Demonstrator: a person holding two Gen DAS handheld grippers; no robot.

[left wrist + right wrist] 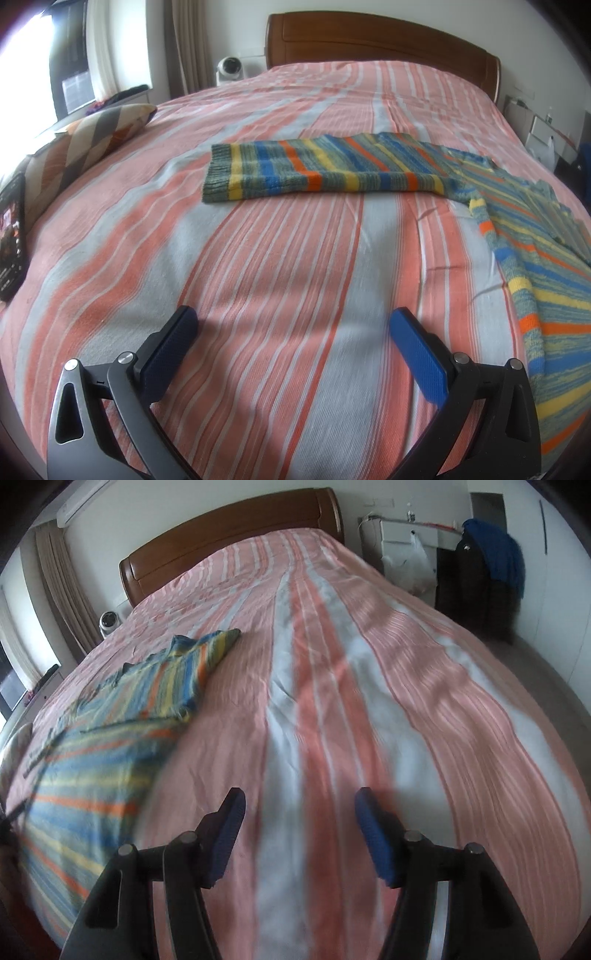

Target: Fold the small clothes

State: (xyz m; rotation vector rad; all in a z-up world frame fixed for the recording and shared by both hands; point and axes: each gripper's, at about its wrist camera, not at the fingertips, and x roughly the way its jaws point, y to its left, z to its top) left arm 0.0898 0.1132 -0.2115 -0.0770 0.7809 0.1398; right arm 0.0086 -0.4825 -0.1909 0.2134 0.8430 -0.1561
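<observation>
1. My left tongs (293, 325) hang released over the bed (258, 258), their textured blue pads (421, 362) spread wide with nothing but sheet between them.
2. My right tongs (299, 806) are released too, the ribbed blue pads apart over bare sheet; this view is smeared with blur.
3. The bed cover is a woven cotton-looking sheet in broad salmon and pale grey stripes, lightly creased.
4. The striped knit sweater (517, 221) lies flat on the bed, ahead and to the right of my left tongs, and to the left of my right tongs (110, 720).
5. Its ribbed-cuff sleeve (314, 170) stretches sideways across the sheet.
6. A curved wooden headboard (369, 37) closes the far end.
</observation>
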